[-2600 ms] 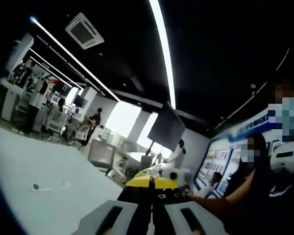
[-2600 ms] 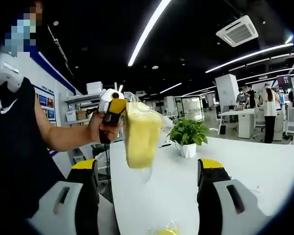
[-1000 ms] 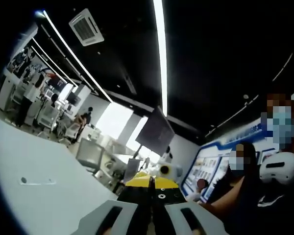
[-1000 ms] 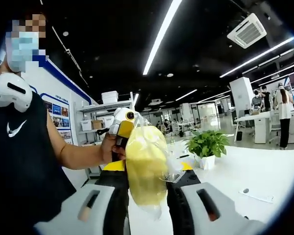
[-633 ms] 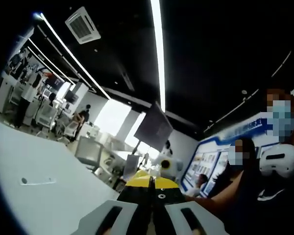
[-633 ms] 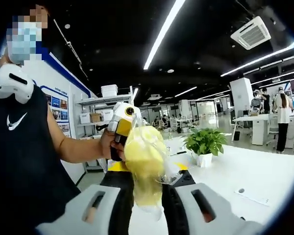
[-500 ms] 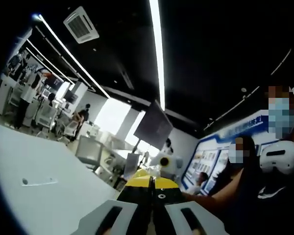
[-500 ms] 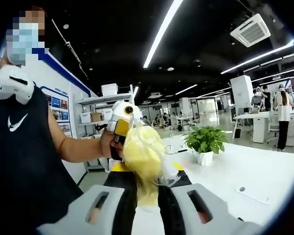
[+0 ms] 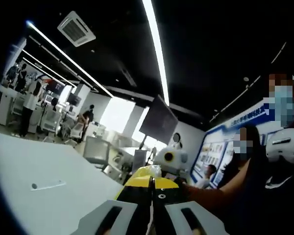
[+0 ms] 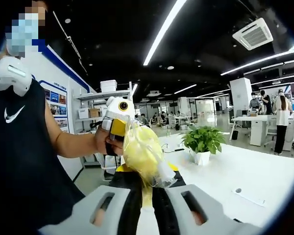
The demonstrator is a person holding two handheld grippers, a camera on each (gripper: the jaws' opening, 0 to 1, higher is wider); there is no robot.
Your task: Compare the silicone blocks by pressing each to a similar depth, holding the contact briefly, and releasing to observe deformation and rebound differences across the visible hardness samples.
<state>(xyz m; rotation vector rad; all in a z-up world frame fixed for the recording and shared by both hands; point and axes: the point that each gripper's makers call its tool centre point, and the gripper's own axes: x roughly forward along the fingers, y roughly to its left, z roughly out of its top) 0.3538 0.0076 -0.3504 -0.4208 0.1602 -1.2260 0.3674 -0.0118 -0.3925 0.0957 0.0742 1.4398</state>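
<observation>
While your right gripper [image 10: 147, 193] is clamped on the bagged yellow silicone block [image 10: 143, 152], held mid-air by your left gripper [image 10: 118, 128], also pinching it, squeezing harder could slip it free.

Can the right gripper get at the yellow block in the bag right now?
Probably yes: the right gripper already looks shut on the bagged yellow block, which the left gripper holds up from above; nothing sits between.

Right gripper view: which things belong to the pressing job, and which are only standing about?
Job:
- yellow silicone block in clear bag
- right gripper, fingers shut on it
- left gripper, holding it

Standing about:
- potted plant
- white table
- shelf with boxes
</observation>
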